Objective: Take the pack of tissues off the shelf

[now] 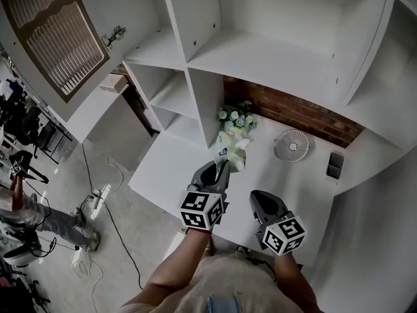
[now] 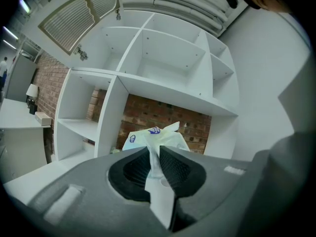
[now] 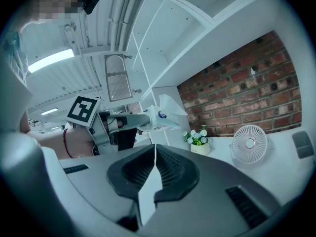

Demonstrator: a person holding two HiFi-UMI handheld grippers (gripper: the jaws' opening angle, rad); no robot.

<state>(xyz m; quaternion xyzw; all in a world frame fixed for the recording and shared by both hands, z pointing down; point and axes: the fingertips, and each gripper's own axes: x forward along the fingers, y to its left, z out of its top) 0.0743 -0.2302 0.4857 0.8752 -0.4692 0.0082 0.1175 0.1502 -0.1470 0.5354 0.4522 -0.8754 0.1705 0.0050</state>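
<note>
The pack of tissues (image 1: pixel 232 150) is a pale plastic-wrapped pack with blue print, held in the air above the white counter (image 1: pixel 176 168) in front of the shelf unit (image 1: pixel 260 57). My left gripper (image 1: pixel 225 163) is shut on the pack's plastic wrap; in the left gripper view the wrap (image 2: pixel 157 147) is pinched between the jaws. In the right gripper view the pack (image 3: pixel 160 116) sticks out of the left gripper's tip. My right gripper (image 1: pixel 259 198) hangs to the right of the left one, shut, with nothing between its jaws (image 3: pixel 154 157).
A small pot of flowers (image 1: pixel 236 117) stands on the counter just behind the pack. A white desk fan (image 1: pixel 291 145) and a dark rectangular object (image 1: pixel 335 164) sit farther right. A brick wall (image 1: pixel 293 109) backs the counter. An open cabinet door (image 1: pixel 58 38) hangs upper left. Cables lie on the floor at left.
</note>
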